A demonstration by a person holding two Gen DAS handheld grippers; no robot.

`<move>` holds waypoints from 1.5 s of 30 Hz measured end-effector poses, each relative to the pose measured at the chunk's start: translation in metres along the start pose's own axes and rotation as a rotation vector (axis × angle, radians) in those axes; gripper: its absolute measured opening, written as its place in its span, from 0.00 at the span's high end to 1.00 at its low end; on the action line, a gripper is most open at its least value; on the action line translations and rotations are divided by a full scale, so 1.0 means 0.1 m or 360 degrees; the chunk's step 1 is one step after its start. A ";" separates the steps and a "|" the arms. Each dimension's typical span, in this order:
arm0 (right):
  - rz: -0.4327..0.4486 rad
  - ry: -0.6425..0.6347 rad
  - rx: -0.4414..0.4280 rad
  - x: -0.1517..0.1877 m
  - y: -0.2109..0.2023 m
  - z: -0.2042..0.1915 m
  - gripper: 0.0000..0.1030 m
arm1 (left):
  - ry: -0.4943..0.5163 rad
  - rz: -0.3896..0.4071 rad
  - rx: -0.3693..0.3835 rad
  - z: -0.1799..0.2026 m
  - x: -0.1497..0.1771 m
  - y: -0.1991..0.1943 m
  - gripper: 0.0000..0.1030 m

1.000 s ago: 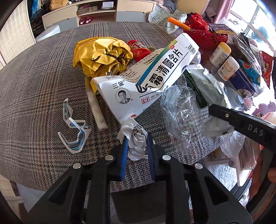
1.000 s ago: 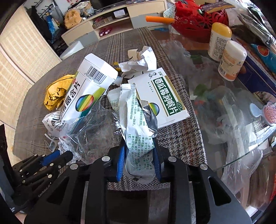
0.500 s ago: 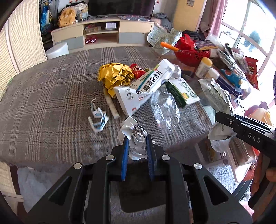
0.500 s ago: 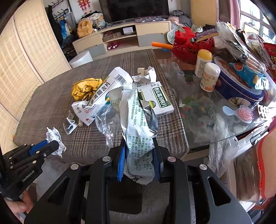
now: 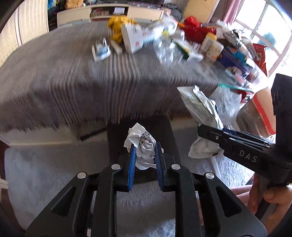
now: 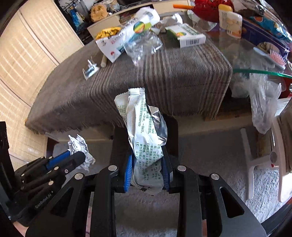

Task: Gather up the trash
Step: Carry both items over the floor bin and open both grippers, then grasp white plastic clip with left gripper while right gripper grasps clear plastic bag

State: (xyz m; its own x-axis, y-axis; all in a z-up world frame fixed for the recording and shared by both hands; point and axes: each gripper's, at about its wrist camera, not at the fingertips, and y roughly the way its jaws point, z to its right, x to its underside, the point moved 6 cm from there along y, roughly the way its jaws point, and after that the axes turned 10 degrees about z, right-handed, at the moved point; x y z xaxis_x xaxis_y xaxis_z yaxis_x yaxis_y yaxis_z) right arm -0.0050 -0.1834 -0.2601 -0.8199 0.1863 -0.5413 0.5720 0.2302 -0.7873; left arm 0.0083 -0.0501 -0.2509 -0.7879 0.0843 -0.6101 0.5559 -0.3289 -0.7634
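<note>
My left gripper (image 5: 144,151) is shut on a crumpled paper ball (image 5: 141,144), held off the table over a dark bin (image 5: 113,138) on the floor. It also shows in the right wrist view (image 6: 76,156) with the paper ball (image 6: 80,145). My right gripper (image 6: 147,164) is shut on a silver foil medicine wrapper (image 6: 144,134), held beside the left one below the table edge. The wrapper shows in the left wrist view (image 5: 200,109) with the right gripper (image 5: 206,129). More trash lies on the table: a white medicine box (image 6: 189,34), clear plastic (image 6: 142,45), yellow paper (image 6: 107,31).
The table carries a grey plaid cloth (image 6: 164,76) whose fringe hangs over the near edge. Its glass part (image 6: 255,60) at the right holds bottles (image 6: 231,20), a red basket (image 6: 209,7) and a hairbrush (image 6: 275,56). A white carpet (image 5: 45,173) covers the floor.
Both grippers have pulled back and down off the table with their trash, and now hang below the table edge over the dark bin. The left view is blurred by motion.
</note>
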 end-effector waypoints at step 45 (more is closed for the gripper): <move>0.0118 -0.0093 0.0209 -0.30 -0.09 0.22 0.03 | 0.0091 0.0021 -0.0087 -0.19 0.11 -0.01 0.08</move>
State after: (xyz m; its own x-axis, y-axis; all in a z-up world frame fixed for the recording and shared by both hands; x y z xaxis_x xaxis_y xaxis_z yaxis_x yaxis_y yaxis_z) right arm 0.0136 -0.2124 -0.2434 -0.7777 0.1417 -0.6124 0.6263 0.0904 -0.7743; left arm 0.0040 -0.0313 -0.2603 -0.7648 0.1343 -0.6301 0.5811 -0.2785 -0.7647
